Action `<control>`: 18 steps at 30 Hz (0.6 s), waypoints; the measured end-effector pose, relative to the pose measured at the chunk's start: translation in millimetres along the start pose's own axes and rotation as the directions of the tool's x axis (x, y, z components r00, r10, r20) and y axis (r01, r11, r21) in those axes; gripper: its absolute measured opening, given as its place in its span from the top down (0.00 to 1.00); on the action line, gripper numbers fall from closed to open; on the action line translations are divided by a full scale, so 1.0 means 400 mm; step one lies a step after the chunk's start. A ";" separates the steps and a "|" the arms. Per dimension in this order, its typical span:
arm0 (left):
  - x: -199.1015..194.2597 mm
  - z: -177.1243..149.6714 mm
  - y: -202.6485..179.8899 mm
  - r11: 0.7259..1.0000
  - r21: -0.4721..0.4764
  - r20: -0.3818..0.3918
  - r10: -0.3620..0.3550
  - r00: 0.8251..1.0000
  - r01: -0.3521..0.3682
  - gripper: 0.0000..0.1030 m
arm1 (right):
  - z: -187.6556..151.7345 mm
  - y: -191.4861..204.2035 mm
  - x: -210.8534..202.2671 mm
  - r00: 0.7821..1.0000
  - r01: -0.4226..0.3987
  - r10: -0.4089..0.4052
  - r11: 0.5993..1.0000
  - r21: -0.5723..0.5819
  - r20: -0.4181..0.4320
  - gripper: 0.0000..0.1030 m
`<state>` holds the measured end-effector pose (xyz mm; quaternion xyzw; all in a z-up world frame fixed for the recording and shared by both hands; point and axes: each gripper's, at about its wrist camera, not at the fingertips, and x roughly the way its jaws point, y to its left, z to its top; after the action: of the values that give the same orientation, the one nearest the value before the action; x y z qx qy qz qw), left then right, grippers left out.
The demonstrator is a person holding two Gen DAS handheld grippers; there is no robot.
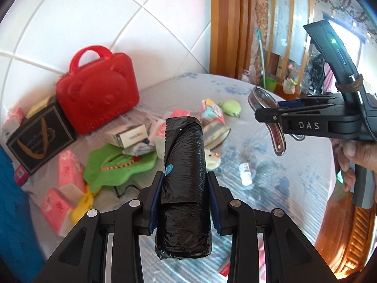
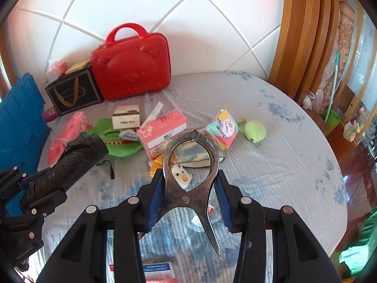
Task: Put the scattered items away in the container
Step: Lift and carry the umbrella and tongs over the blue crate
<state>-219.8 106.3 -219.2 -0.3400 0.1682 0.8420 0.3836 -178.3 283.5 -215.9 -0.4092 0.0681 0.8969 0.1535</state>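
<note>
My left gripper (image 1: 185,175) is shut on a black roll of plastic bags (image 1: 182,141), held upright above the table; the same roll (image 2: 80,155) shows at the left of the right wrist view, in the left gripper (image 2: 47,184). My right gripper (image 2: 190,176) is shut on a metal plier-like tool (image 2: 188,198), pads pressing its looped arms, and it hangs over the table. In the left wrist view the right gripper (image 1: 271,115) carries that tool (image 1: 261,99) at the right. The blue container (image 2: 18,122) stands at the table's left edge (image 1: 14,212).
Below lie pink tissue packs (image 2: 165,129), a green cloth (image 1: 117,165), a small white bottle (image 1: 245,173), a green plush ball (image 2: 255,129) and small boxes. A red case (image 2: 132,68) and a black gift box (image 2: 73,92) stand by the tiled wall. A hand (image 1: 353,153) grips the right handle.
</note>
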 end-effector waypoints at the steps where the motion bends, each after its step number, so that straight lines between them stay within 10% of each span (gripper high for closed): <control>1: -0.018 0.005 0.003 1.000 -0.002 0.007 0.007 1.000 -0.007 0.67 | 0.006 0.010 -0.019 1.000 -0.004 0.004 1.000 -0.004 0.009 0.59; 18: -0.327 0.043 0.133 0.989 -0.089 0.112 0.131 0.985 -0.122 0.67 | 0.090 0.250 -0.280 0.985 -0.076 0.095 0.989 -0.129 0.144 0.59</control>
<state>-205.8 11.5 -113.8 -0.2941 0.1319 0.8894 0.3242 -167.8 173.3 -108.0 -0.3462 0.0186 0.9332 0.0941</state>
